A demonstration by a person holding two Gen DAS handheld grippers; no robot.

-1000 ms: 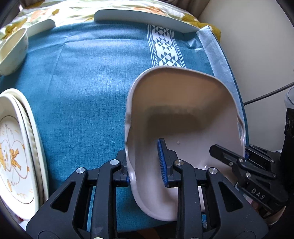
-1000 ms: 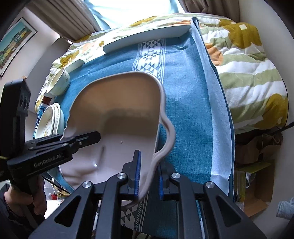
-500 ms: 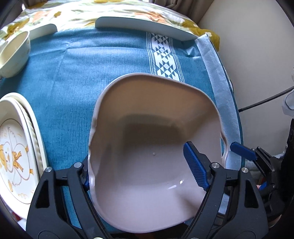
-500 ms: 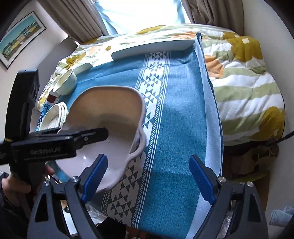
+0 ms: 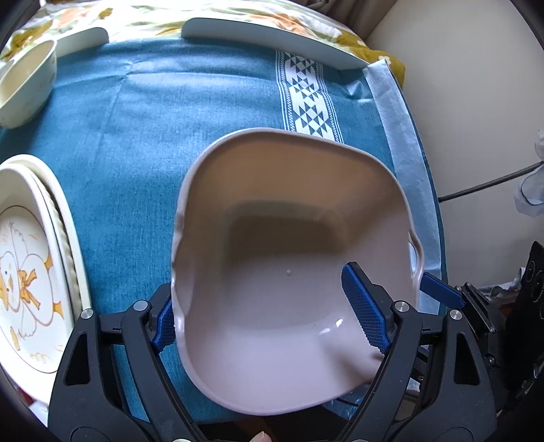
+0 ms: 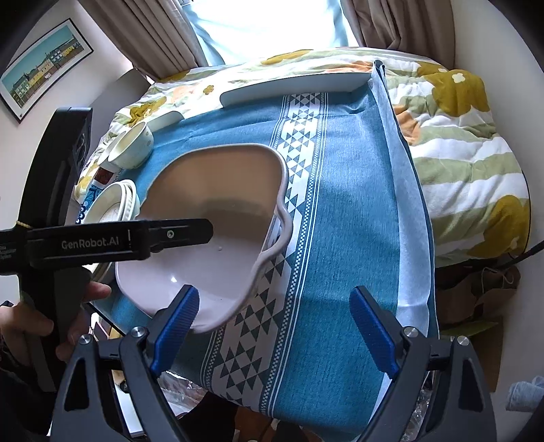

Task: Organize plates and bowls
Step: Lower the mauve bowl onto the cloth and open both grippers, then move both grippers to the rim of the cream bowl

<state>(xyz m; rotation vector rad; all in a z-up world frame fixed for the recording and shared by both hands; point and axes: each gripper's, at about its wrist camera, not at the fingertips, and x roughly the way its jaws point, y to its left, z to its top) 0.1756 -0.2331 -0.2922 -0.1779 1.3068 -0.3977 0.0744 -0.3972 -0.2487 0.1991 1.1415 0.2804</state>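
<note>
handling: pink bowl (image 5: 289,272) looks rigid, glazed, slippery, breakable
hold: side rim
left gripper (image 5: 272,316): spread wide around bowl, not clamped
right gripper (image 6: 275,326): released, empty

Right gripper (image 6: 277,331) released pink dish (image 6: 217,217), jaws now spread wide beside it; left gripper (image 5: 268,314) jaws widened, straddling dish.

Daylight blasts through the blown-out window (image 6: 268,30) way past the jaws; heavy fisheye bending, dark corners, slight edge blur.
</note>
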